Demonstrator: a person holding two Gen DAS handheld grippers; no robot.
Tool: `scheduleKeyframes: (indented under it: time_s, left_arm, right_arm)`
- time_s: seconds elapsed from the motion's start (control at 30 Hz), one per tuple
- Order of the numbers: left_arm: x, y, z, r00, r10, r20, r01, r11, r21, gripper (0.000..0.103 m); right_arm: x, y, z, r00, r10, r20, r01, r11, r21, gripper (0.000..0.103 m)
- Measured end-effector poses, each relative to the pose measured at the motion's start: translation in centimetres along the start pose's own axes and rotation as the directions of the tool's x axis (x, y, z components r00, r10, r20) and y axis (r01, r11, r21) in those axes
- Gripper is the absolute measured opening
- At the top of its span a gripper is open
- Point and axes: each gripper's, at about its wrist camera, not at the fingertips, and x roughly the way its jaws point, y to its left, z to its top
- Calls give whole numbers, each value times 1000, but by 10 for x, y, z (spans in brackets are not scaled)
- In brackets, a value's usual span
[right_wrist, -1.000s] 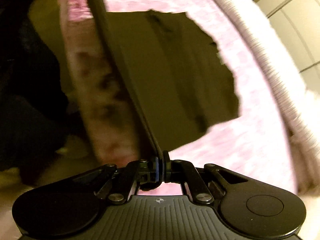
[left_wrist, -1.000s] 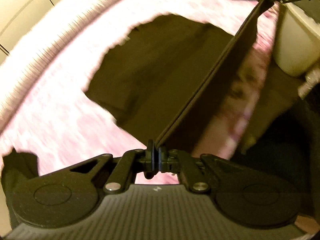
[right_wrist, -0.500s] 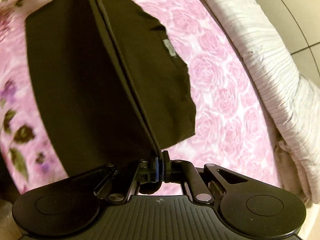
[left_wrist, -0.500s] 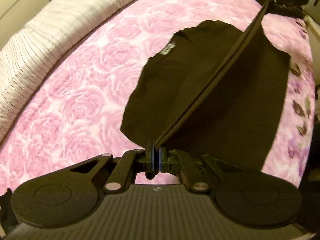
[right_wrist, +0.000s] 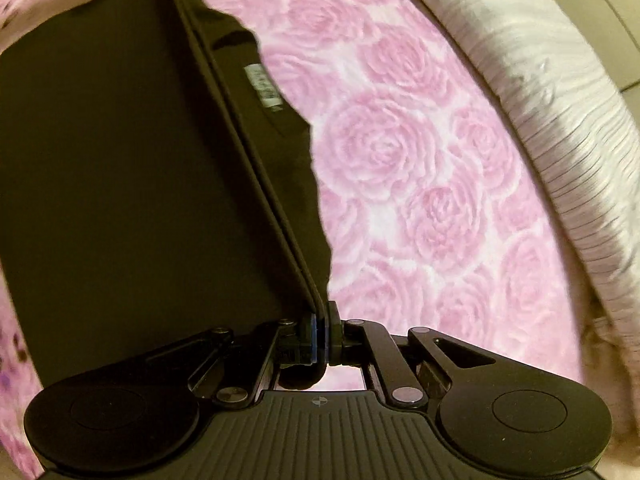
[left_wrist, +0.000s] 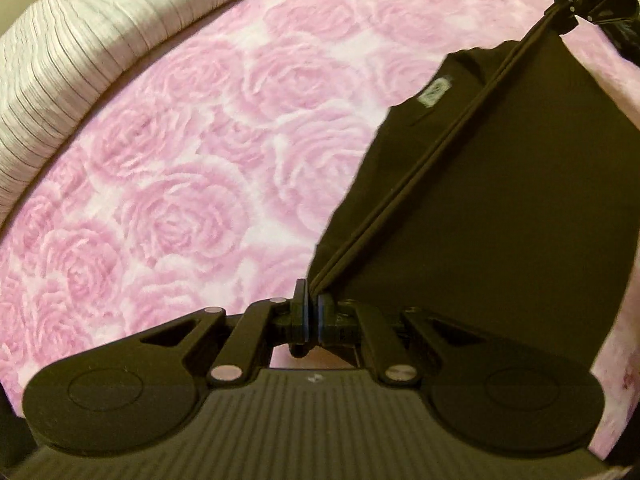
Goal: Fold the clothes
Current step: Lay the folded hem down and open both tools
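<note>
left gripper (left_wrist: pixel 311 307) and right gripper (right_wrist: pixel 320 325) each clamp the taut hem of a black cotton t-shirt (left_wrist: pixel 500 208) over pink rose-print bedspread (left_wrist: pixel 192 184).

Black garment (left_wrist: pixel 500 200), hem stretched taut, apparently doubled over.

Garment (left_wrist: pixel 500 208): plain black, no print; hem edge same black.
Garment label (left_wrist: pixel 434 92): small, pale whitish-grey; marks on it too blurred to read.
Bed cover (left_wrist: pixel 192 184): pink with white ground, all-over pattern of large roses; a few dark purple and brown leaf marks at its far left margin in the right wrist view.
Rolled bedding (left_wrist: pixel 80 40): off-white, fine dark parallel stripes.
Left gripper (left_wrist: pixel 311 316): black body, blue pads, silver pivot pins.
Right gripper (right_wrist: pixel 320 332): black, blue pads, silver pins.
</note>
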Motion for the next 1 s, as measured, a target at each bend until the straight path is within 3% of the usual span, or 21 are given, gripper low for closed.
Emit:
scheduleKeyframes:
  time_s: [0.33,0.4,0.5,0.6,0.7,0.8,0.9,1.0]
  left_arm:
    - [55,22,7,998,-14,-59,12,999,-40,4]
    - [62,24,6,998,-2,-68,-3,998,-70,7]
    - [67,29,5,996,54,-75,-63,990,-123,22]
    - [61,42,3,993,103,-63,-115,971,-211,37]
    - [46,52,-3,985,165,-43,-170,942,-291,34]
    - [23,51,-15,984,180,1,-168,920,-355,34]
    - [5,26,-25,987,148,55,-118,925,-362,33]
    - [0,-14,-37,995,47,84,-14,932,-362,33]
  right_arm:
    - [58,-31,7,996,84,25,-86,986,140,2]
    - [63,-34,7,995,90,34,-94,980,175,2]
    - [67,-44,6,996,69,54,-81,958,275,3]
    - [63,-51,2,998,0,67,-25,927,375,17]
    - [48,-57,-5,992,-103,75,52,864,501,21]
    - [24,-55,-18,981,-157,110,54,777,628,25]
    - [4,-35,-34,976,-139,170,-29,686,727,27]
    - [-1,0,-46,968,-40,246,-175,594,785,28]
